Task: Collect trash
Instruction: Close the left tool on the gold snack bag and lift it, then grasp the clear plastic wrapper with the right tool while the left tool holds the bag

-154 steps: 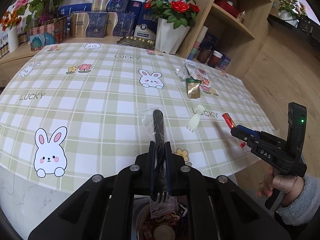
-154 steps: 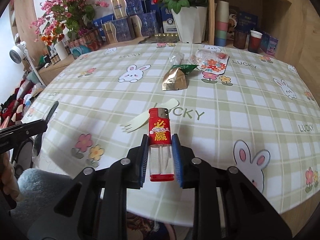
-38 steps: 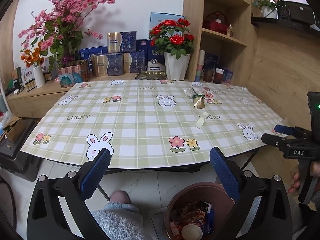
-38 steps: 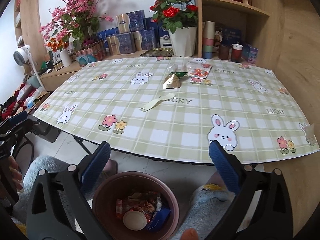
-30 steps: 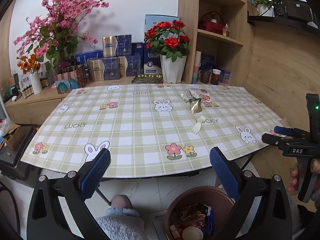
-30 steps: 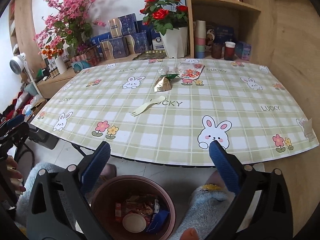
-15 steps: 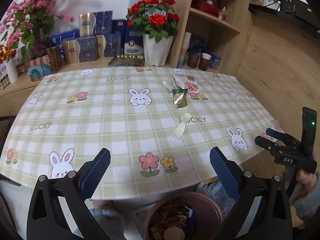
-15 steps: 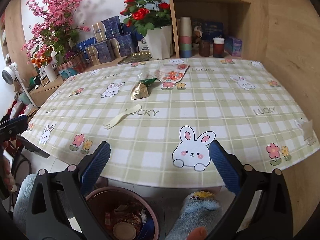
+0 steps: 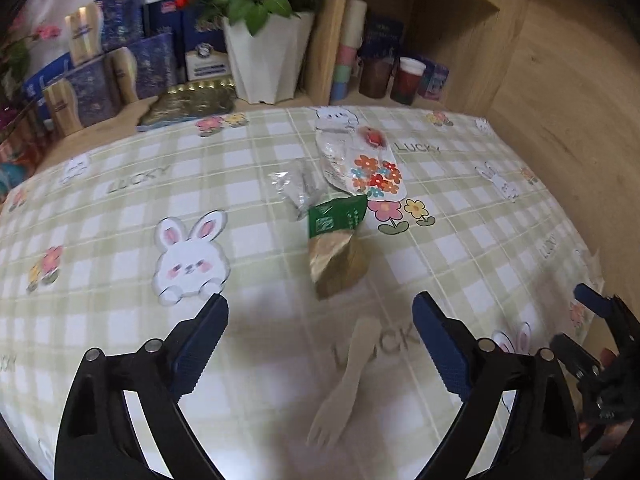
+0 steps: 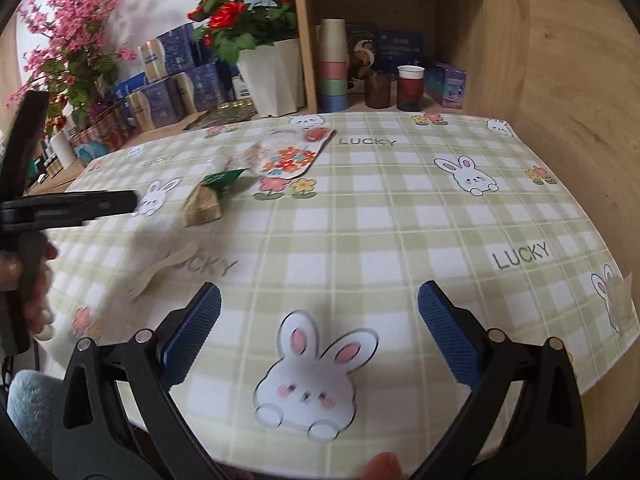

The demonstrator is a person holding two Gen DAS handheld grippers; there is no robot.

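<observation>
Trash lies scattered on the checked surface (image 9: 120,208) ahead of me. My left gripper (image 9: 320,328) hangs over the pale plastic fork (image 9: 348,372), which lies flat between its jaws; they stand wide, are closing, and the pads touch nothing. Just beyond the fork sits a gold and green wrapper (image 9: 336,252), then a crumpled clear wrapper (image 9: 292,188) and a flowered pouch (image 9: 368,172). My right gripper (image 10: 319,322) is spread wide and empty above a printed rabbit, well apart from the fork (image 10: 160,272).
</observation>
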